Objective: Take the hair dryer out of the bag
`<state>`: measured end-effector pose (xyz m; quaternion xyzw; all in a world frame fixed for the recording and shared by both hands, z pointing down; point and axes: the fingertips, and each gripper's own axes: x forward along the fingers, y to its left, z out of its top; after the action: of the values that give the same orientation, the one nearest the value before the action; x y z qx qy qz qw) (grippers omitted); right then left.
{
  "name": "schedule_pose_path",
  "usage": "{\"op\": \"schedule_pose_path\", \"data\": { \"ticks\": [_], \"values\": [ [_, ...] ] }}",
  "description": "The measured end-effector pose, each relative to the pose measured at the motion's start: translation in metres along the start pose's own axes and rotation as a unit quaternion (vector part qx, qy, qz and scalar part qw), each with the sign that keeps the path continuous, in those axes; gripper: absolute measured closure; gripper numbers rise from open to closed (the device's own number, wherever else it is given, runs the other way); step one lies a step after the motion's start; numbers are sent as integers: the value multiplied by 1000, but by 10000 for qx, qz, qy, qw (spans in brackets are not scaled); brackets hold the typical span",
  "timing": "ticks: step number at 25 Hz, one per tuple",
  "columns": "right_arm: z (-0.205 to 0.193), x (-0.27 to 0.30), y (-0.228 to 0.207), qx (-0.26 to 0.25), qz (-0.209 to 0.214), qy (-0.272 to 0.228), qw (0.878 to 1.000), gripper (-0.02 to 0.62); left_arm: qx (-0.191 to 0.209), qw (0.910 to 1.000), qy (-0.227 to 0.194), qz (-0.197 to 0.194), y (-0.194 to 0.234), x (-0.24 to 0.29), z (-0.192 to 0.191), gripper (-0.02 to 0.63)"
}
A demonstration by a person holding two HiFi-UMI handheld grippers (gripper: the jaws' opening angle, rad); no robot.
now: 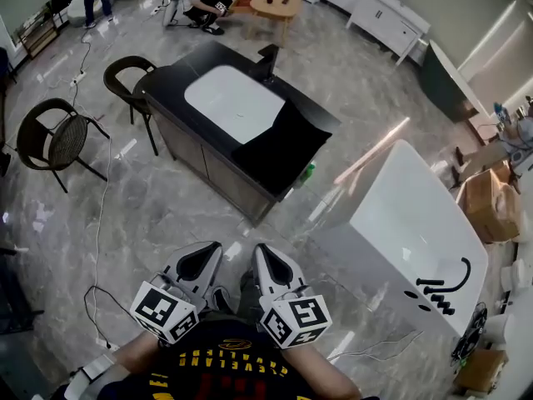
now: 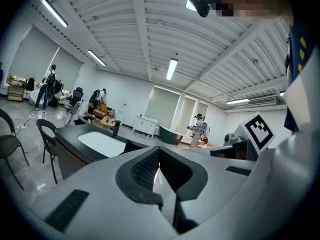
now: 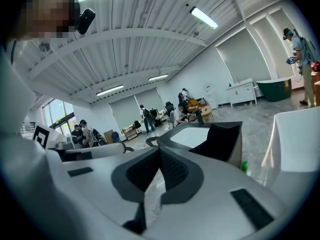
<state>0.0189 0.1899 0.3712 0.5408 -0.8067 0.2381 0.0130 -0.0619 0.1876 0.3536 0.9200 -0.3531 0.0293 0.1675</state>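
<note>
We hold the left gripper (image 1: 211, 248) and right gripper (image 1: 261, 250) closed, side by side. A bag (image 1: 280, 147) lies on the counter (image 1: 171, 88).

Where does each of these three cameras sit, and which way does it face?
Head view: on the person's head, looking steeply down; shows their torso, left gripper and right gripper, both shut.
Left gripper view: on the left gripper, looking along its jaws toward the black counter; the person's head camera above.
Right gripper view: on the right gripper, facing that counter; head camera above left.
Shared: all three see the counter's white basin.
</note>
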Motion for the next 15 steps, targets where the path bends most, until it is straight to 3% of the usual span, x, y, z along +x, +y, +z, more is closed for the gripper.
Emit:
{"op": "schedule_pose_path", "data": {
  "ticks": [8,15],
  "values": [
    [31,55,-19,-28,416,18,9991,586,161,9991,-26,397,34,37,27,604],
    [51,101,-63,9,612,276,9977,586,80,9982,10,596,56,93,39,604]
  ]
}}
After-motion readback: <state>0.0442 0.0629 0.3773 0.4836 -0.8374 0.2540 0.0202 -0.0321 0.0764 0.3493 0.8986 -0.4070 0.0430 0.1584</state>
